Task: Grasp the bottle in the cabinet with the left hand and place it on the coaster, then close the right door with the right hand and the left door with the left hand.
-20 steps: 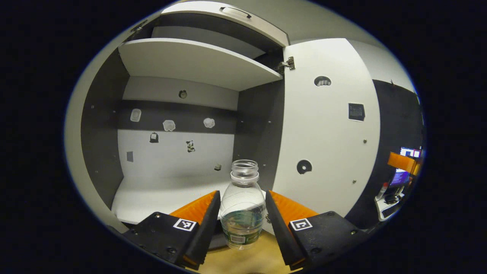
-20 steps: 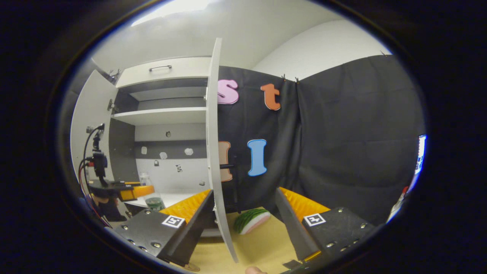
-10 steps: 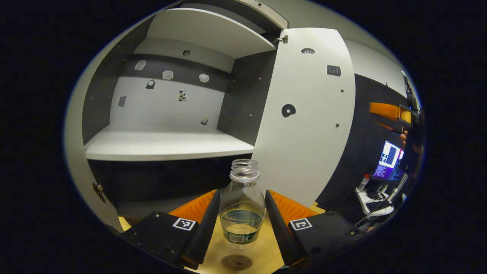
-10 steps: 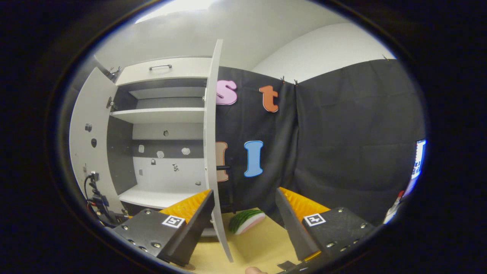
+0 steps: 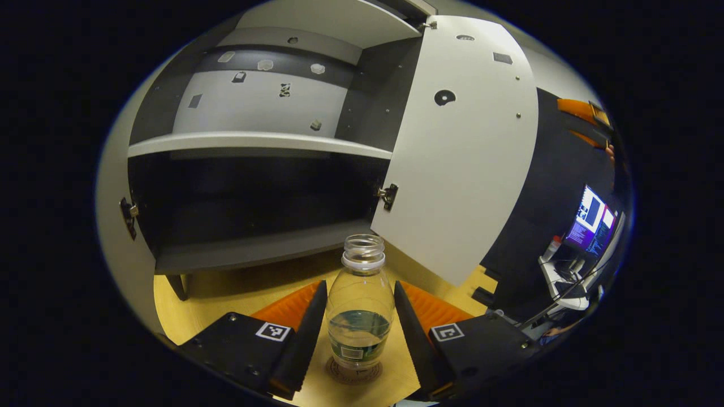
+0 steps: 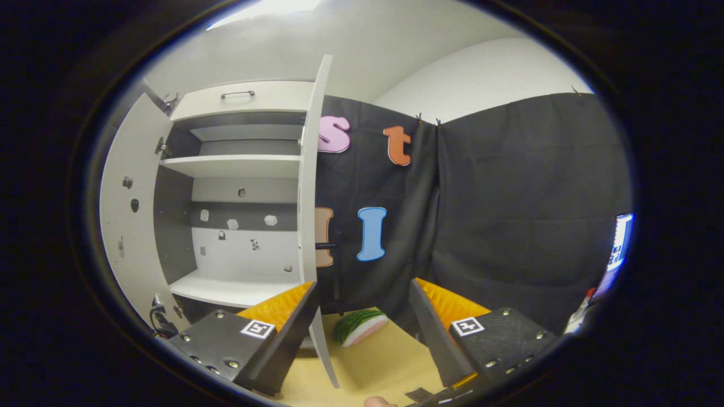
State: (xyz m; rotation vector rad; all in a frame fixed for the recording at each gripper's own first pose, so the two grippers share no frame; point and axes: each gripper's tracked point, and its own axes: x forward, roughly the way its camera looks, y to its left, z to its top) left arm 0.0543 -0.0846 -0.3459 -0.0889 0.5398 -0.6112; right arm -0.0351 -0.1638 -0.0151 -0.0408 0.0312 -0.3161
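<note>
Clear plastic bottle (image 5: 361,308) stands upright, pinched in my left hand-held gripper (image 5: 360,330), directly over the round brown coaster (image 5: 354,370) on the desk (image 5: 226,291); contact unclear.

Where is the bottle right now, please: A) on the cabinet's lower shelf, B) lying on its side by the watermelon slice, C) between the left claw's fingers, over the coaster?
C: the bottle stands upright between the left claw's fingers, directly over the coaster.

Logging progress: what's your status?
Left gripper shut on bottle, over coaster. Right gripper open, empty. Both doors open; right door edge ahead.
</note>
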